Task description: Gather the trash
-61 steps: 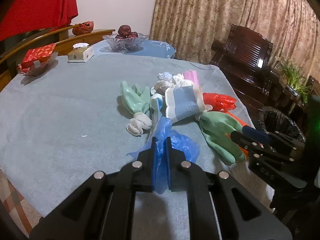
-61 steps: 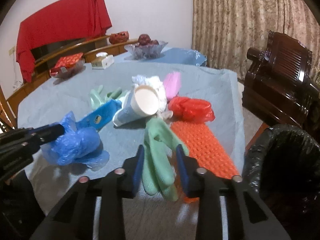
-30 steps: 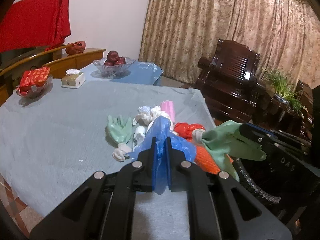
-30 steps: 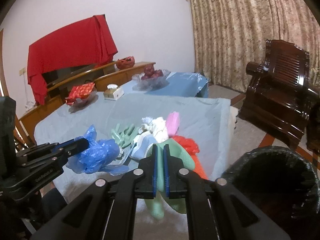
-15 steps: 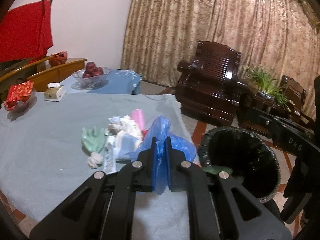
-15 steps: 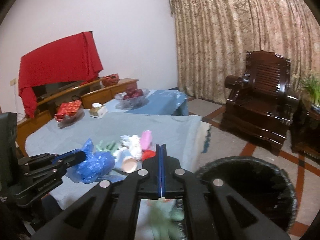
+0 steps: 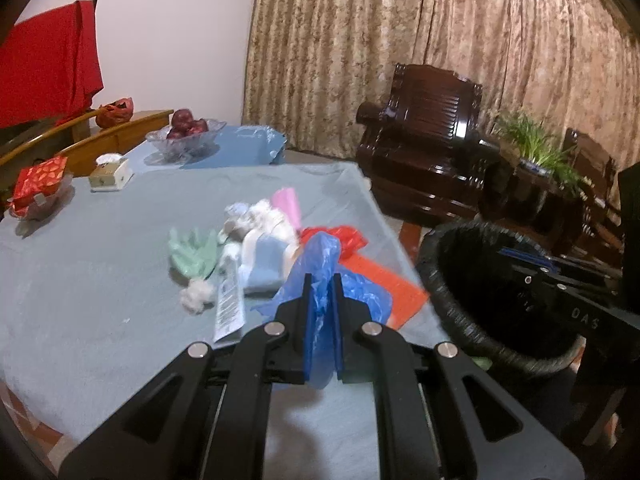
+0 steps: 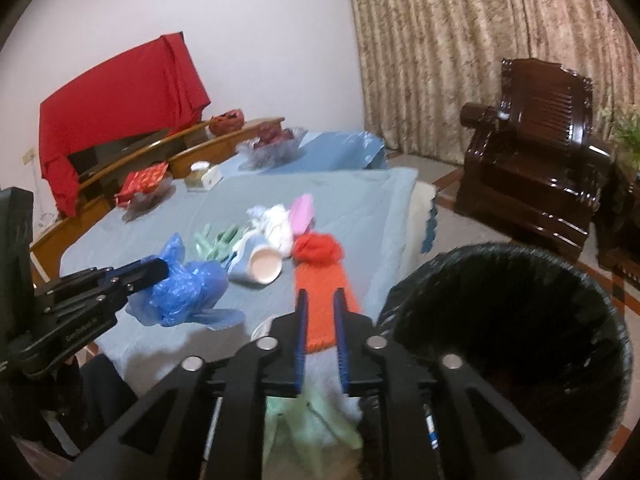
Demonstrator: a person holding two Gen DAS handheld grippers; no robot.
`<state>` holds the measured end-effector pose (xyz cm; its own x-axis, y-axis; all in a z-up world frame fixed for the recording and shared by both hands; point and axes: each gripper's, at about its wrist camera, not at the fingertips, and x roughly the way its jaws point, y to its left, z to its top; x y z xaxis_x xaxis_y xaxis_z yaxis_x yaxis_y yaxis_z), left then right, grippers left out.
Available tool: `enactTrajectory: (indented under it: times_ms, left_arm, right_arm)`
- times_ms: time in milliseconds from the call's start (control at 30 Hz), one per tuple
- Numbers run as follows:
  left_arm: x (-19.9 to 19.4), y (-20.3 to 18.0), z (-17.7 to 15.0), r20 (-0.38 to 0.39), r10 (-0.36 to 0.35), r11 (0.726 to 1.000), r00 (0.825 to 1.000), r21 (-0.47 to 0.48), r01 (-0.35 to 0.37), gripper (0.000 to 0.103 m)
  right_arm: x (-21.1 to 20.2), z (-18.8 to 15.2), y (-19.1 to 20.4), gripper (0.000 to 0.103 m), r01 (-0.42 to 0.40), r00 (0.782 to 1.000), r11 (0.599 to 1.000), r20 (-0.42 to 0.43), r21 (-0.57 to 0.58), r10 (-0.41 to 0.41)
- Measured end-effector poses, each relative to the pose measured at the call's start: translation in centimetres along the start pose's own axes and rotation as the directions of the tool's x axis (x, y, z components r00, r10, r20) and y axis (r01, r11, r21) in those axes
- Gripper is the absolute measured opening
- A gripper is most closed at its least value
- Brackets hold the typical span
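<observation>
Blue-grey cloth covers the table (image 8: 352, 196). Going left to right in the right wrist view: red drape (image 8: 120, 92) over a piece of furniture against the far wall; below it a red packet in a glass dish (image 8: 144, 188), a small tissue box (image 8: 204, 174) and a glass fruit bowl (image 8: 274, 146) along the table's back edge.

Left gripper (image 8: 158, 270) comes in from the left, jaws narrow and clamped on a crumpled blue plastic bag (image 8: 184, 290), which hangs off the tips above the table's near edge. In the left wrist view the same bag (image 7: 320, 280) is pinched between the blue pads and bulges out ahead of them.

Trash pile at mid-table, left to right: pale green glove (image 8: 214, 240), paper cup (image 8: 262, 266) lying on its side with its mouth toward the camera, white crumpled tissue (image 8: 276, 222), pink item (image 8: 302, 206) behind it, red crumpled bag (image 8: 318, 248), orange knobbly sheet (image 8: 326, 296) running toward the near edge. The left wrist view adds a flattened tube (image 7: 230, 300) and a white wad (image 7: 196, 298) beside the glove.

Right gripper (image 8: 320, 330): jaws have just been opening, now a narrow gap with nothing pinched between the pads. A second green glove (image 8: 316, 420) shows blurred below them, free of the pads, beside the bin's rim.

Black-lined trash bin (image 8: 512, 340) stands on the floor off the table's right corner, just beside the right gripper. Dark wooden armchair (image 8: 532, 152) and patterned curtain (image 8: 480, 40) at far right.
</observation>
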<state>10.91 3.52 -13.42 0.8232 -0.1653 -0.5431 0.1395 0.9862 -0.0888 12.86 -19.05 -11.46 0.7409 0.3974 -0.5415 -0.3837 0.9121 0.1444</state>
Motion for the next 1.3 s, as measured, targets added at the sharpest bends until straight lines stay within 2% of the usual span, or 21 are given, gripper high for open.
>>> enactTrajectory:
  times_ms: [200,367,600,800,833,933,1000,1100,1300]
  left_arm:
    - [0.9,2.1,-2.6,-0.042,0.017,0.999,0.999,-0.026,-0.019,0.007]
    - [1.1,3.1,-3.1,-0.056,0.033,0.999,0.998,-0.040,-0.035,0.007]
    - [1.5,3.6,-3.9,-0.078,0.041,0.998,0.996,-0.049,-0.045,0.007]
    - [2.1,3.5,-4.5,-0.099,0.042,0.998,0.994,-0.052,-0.048,0.007]
    - [2.1,3.5,-4.5,-0.100,0.044,0.997,0.994,-0.053,-0.049,0.007]
    - [2.1,3.6,-4.4,-0.104,0.049,0.997,0.993,-0.057,-0.055,0.007]
    - [2.2,3.6,-4.5,-0.107,0.050,0.997,0.993,-0.058,-0.056,0.007]
    - [2.2,3.5,-4.4,-0.109,0.048,0.997,0.993,-0.057,-0.055,0.007]
    - [2.1,3.4,-4.1,-0.101,0.047,0.996,0.994,-0.065,-0.053,0.007]
  right_arm:
    - [2.6,-2.2,2.1,0.030,-0.027,0.999,0.999,-0.033,-0.032,0.026]
    - [4.5,-3.8,3.4,0.040,-0.049,0.996,0.997,-0.078,-0.060,0.044]
    - [5.9,-5.9,3.5,0.056,-0.026,0.990,0.994,-0.142,-0.104,0.011]
    - [7.2,-7.0,3.1,0.059,-0.013,0.981,0.993,-0.194,-0.118,-0.010]
    - [7.4,-7.1,3.2,0.058,-0.016,0.979,0.992,-0.203,-0.124,-0.010]
    - [7.5,-7.2,3.4,0.042,-0.007,0.977,0.990,-0.213,-0.142,-0.023]
    - [7.5,-7.2,3.3,0.020,-0.007,0.974,0.990,-0.224,-0.144,-0.026]
    - [7.5,-7.2,3.2,0.012,-0.018,0.971,0.990,-0.237,-0.140,-0.016]
    - [5.9,-5.4,3.3,0.009,-0.012,0.984,0.991,-0.177,-0.132,-0.011]
